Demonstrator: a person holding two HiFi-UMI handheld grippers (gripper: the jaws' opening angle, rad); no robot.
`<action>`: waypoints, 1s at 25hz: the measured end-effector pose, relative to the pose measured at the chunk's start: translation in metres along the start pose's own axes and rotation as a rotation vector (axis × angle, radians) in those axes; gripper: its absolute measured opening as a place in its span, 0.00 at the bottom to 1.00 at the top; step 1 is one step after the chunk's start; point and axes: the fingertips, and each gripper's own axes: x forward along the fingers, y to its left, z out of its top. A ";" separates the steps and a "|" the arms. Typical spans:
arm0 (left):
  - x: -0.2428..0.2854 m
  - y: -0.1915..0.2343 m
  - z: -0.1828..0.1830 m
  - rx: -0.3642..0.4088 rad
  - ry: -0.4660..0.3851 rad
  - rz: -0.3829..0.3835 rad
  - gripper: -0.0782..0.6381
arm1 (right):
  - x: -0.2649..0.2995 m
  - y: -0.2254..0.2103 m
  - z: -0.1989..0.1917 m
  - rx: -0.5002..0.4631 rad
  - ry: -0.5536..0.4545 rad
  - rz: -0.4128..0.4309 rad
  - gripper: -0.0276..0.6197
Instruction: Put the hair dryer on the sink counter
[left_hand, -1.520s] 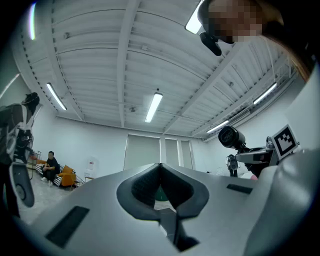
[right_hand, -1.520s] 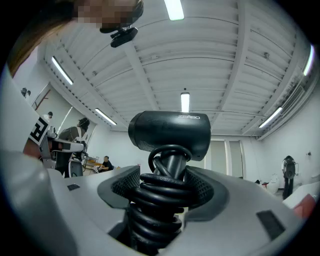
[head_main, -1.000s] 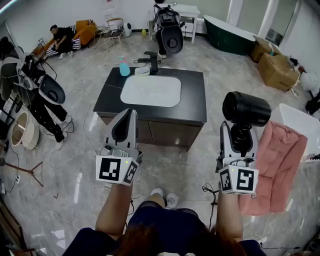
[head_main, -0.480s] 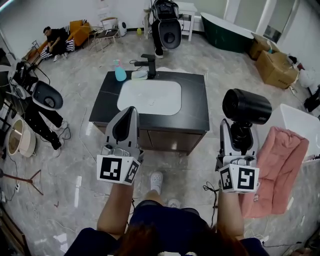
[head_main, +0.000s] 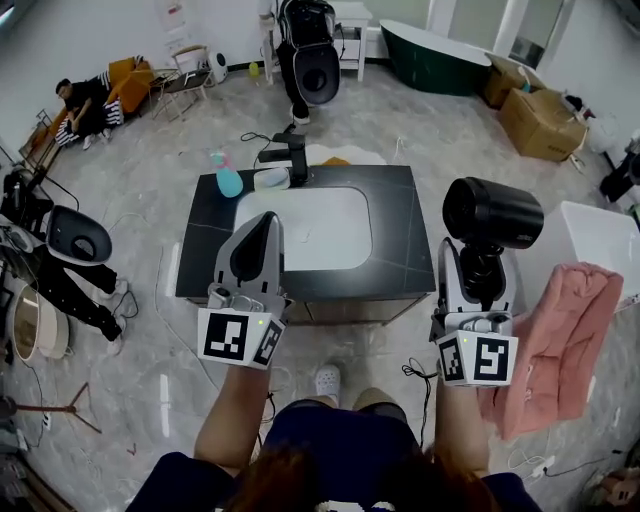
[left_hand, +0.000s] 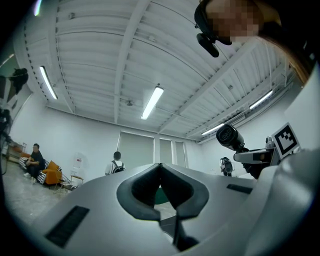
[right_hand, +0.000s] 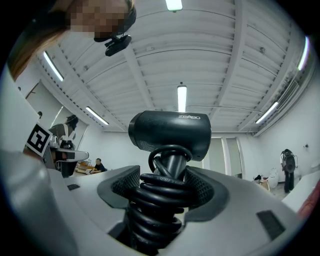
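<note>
Gripping hair dryer (head_main: 492, 213) upright in right tongs (head_main: 478, 272).
Holding left tongs (head_main: 262, 222) closed, empty; barely showing handle (right_hand: 173, 165) under coiled cord (right_hand: 159, 196).

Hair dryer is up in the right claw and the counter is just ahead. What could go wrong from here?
1. The right claw grips the hair dryer over its coiled cord, with the heavy head on top; it might tilt or slip.
2. The basin fills much of the sink counter; the dryer could slide in.
3. The blue bottle and faucet crowd the far edge and could be knocked.
</note>
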 end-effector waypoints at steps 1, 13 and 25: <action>0.008 0.006 -0.005 -0.006 0.004 -0.006 0.13 | 0.008 0.001 -0.004 -0.002 0.007 -0.005 0.50; 0.097 0.045 -0.050 -0.014 0.042 -0.034 0.13 | 0.101 -0.021 -0.042 -0.014 0.042 -0.006 0.50; 0.237 0.064 -0.082 -0.002 0.027 0.035 0.13 | 0.254 -0.077 -0.084 0.029 0.044 0.115 0.50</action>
